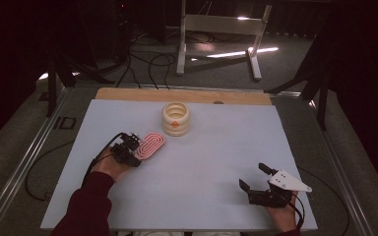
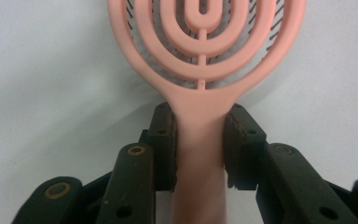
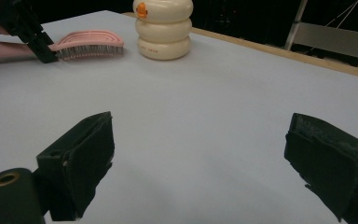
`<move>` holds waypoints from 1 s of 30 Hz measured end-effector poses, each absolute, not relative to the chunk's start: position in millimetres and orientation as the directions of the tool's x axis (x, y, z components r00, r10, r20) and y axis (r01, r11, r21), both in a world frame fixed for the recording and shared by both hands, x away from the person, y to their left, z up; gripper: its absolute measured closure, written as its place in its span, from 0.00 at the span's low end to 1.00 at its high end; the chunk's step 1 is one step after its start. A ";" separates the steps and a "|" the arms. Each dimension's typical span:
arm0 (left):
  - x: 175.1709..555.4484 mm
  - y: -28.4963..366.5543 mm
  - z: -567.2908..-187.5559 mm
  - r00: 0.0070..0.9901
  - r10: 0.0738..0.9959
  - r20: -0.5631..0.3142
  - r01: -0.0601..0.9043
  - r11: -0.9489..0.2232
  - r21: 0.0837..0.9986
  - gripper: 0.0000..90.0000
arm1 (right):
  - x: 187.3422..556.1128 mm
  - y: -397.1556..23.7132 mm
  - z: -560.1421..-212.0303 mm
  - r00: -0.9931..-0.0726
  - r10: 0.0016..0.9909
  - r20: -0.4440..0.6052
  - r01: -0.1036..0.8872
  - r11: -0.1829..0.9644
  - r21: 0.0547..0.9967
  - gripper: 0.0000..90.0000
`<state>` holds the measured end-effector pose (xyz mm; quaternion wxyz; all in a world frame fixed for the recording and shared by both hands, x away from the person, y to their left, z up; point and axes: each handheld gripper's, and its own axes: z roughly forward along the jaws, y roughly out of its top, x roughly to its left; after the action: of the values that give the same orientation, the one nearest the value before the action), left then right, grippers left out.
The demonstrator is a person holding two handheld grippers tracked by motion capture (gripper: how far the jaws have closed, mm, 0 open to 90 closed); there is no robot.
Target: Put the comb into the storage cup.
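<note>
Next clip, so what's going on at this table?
A person works with a claw in each hand. The left claw is closed on the handle of a pink hairbrush lying bristles-down on the table, beside a cream ribbed container. The right claw rests near the table's front edge, wide open and holding nothing.

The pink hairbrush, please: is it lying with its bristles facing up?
No, the pink hairbrush lies bristles down on the table.

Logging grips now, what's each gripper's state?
Left gripper: closed on the pink hairbrush at its handle.
Right gripper: open, holding nothing.
</note>
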<state>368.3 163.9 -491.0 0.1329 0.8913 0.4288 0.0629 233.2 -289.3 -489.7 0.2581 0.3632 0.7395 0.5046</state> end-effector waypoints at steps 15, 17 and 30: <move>361.4 166.6 -482.8 0.619 0.786 0.016 0.736 -0.587 0.337 0.78 | 233.2 -289.5 -489.7 -0.601 0.799 -0.017 0.278 0.229 0.933 0.09; 360.1 167.4 -481.1 0.615 0.788 0.019 0.735 -0.583 0.346 0.78 | 233.2 -289.4 -489.7 -0.602 0.798 -0.017 0.278 0.229 0.933 0.09; 350.5 176.0 -476.6 0.577 0.817 0.022 0.738 -0.533 0.414 0.78 | 233.6 -289.0 -490.2 -0.605 0.796 -0.017 0.278 0.231 0.933 0.09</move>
<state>350.5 176.0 -476.6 0.1833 0.8688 0.4474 0.1068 233.6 -289.0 -490.2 0.2573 0.3621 0.7410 0.5036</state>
